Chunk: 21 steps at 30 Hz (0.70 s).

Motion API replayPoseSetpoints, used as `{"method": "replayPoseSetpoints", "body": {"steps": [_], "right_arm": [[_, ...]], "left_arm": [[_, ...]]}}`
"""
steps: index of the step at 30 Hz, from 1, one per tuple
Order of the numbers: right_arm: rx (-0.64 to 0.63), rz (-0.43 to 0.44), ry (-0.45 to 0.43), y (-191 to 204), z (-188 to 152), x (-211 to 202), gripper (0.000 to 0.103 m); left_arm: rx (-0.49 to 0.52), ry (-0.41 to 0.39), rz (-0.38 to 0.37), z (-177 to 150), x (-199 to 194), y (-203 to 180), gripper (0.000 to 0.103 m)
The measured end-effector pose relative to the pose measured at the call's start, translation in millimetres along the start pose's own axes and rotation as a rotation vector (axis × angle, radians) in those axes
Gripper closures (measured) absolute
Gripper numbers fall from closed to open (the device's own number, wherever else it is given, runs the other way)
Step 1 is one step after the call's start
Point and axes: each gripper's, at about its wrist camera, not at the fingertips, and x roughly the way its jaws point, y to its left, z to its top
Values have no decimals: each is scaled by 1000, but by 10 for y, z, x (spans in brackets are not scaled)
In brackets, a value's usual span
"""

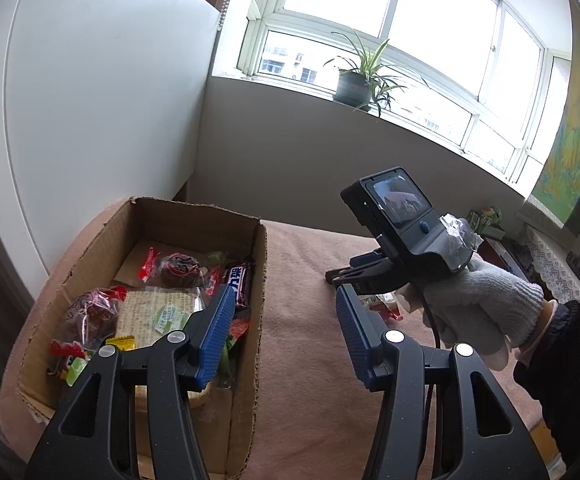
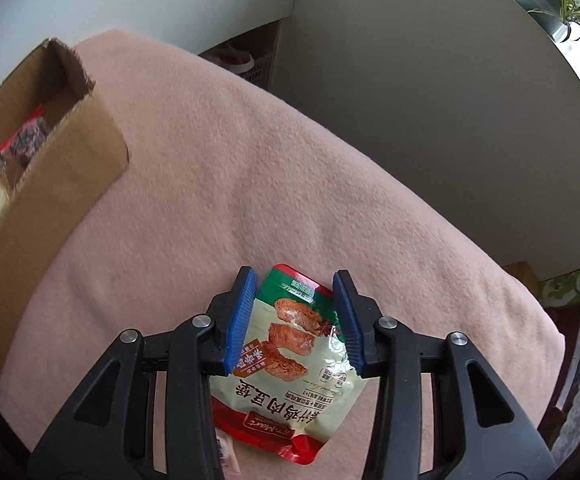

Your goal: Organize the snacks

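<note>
Cardboard box (image 1: 246, 360) full of wrapped snacks (image 1: 158, 304) on blanket (image 1: 302, 320)

A red, green and cream snack pouch (image 2: 290, 364) lies flat on the pink blanket; wrapped snacks (image 1: 170, 300) fill the open cardboard box (image 1: 250, 360) well apart

One box (image 1: 250, 320), perhaps two loose packets (image 2: 290, 352).

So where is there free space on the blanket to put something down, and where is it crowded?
Free: the wide pink blanket between the cardboard box and the tofu snack pouch, up to its far edge. Crowded: inside the box, full of wrapped snacks, and around the right gripper, open astride the pouch.
</note>
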Motion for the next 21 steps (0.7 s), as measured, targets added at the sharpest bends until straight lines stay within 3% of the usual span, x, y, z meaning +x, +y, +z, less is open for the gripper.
{"method": "replayPoseSetpoints", "body": {"steps": [8,16,19,21], "right_arm": [[47,-3,3,-329,-592,-163,61],[125,12,-65,-590,-1261,-359,60],[152,-40,-71,-615,-1443,-407,47],[247,-5,-122,-668,-1560,-492,47]], "left_arm": [[17,9,-40,-27,30,-204,51],[48,100,-106,-174,308,-557,51],[56,150,-124,-254,475,-679,51],[63,200,-142,-336,622,-757,51]]}}
